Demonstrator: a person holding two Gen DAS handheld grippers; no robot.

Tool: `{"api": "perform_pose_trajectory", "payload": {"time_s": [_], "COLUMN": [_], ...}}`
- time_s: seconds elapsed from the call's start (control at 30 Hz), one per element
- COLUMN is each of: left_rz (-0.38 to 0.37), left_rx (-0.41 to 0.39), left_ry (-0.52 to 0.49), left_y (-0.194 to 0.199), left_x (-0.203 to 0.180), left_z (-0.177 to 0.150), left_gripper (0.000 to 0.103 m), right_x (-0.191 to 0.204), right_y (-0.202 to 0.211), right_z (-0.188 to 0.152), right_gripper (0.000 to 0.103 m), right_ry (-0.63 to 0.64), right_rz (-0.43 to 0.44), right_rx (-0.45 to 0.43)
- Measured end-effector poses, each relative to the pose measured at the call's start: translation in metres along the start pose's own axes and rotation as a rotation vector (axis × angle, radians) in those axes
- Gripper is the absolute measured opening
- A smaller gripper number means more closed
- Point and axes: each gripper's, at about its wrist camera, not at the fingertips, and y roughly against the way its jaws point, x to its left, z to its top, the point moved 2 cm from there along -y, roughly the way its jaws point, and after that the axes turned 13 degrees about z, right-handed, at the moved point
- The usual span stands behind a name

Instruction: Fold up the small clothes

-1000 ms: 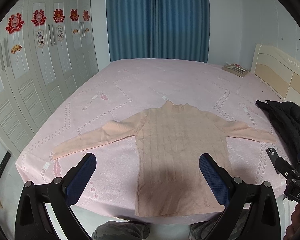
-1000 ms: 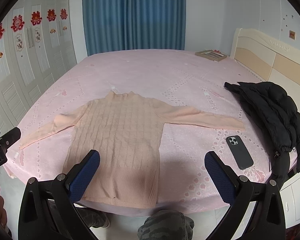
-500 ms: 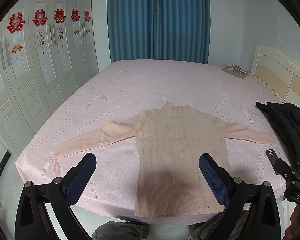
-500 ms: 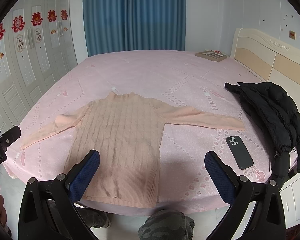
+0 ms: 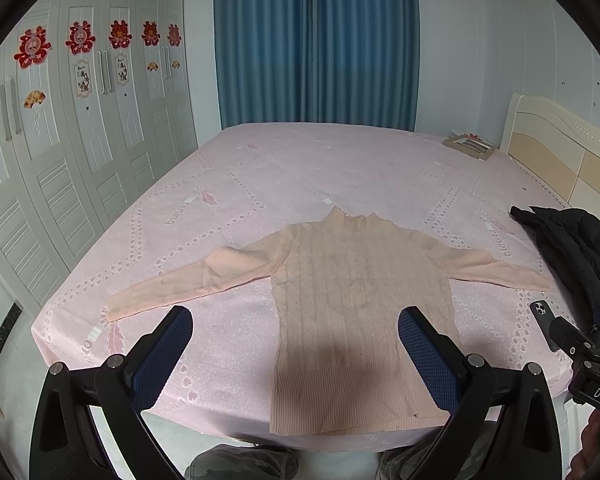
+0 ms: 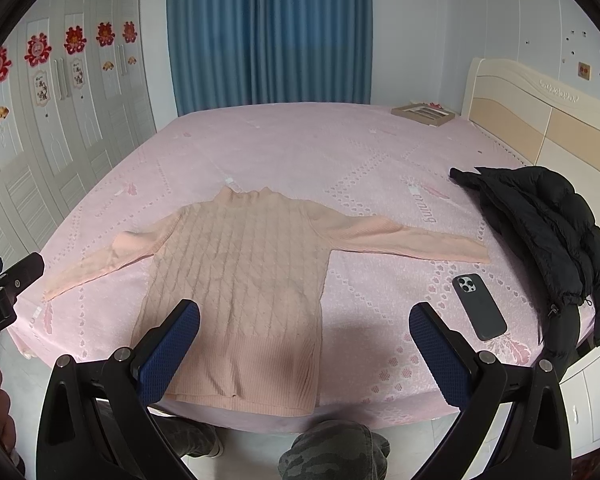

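A peach cable-knit sweater (image 5: 360, 300) lies flat on the pink bed (image 5: 300, 168), front up, both sleeves spread out, hem at the near edge. It also shows in the right wrist view (image 6: 244, 276). My left gripper (image 5: 296, 324) is open and empty, held above the near edge of the bed over the sweater's left side. My right gripper (image 6: 304, 322) is open and empty, above the sweater's lower right part. Neither gripper touches the cloth.
A black puffer jacket (image 6: 548, 220) lies at the bed's right edge, with a dark phone (image 6: 478, 306) beside it. A flat box (image 6: 424, 114) sits at the far right corner. White wardrobes (image 5: 60, 152) stand left, the headboard (image 6: 540, 120) right, blue curtains (image 5: 316, 40) behind.
Both grippers have drifted slightly; the view of the bed shifted a little. The sweater has not moved and both stay open.
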Motion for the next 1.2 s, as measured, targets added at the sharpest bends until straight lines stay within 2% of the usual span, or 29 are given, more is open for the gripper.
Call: {"api": "perform_pose_trajectory", "payload": {"time_s": [1.2], "left_rz": [-0.01], "left_rx": [-0.014], "left_ry": [0.017], "left_y": [0.003], "left_x": [0.006], "left_z": [0.002], "left_gripper": [0.103], "right_x": [0.007], "right_y": [0.012], "right_z": [0.007], "right_gripper": [0.102], "right_ry": [0.019], "right_rz": [-0.003], "right_rx": [-0.034]}}
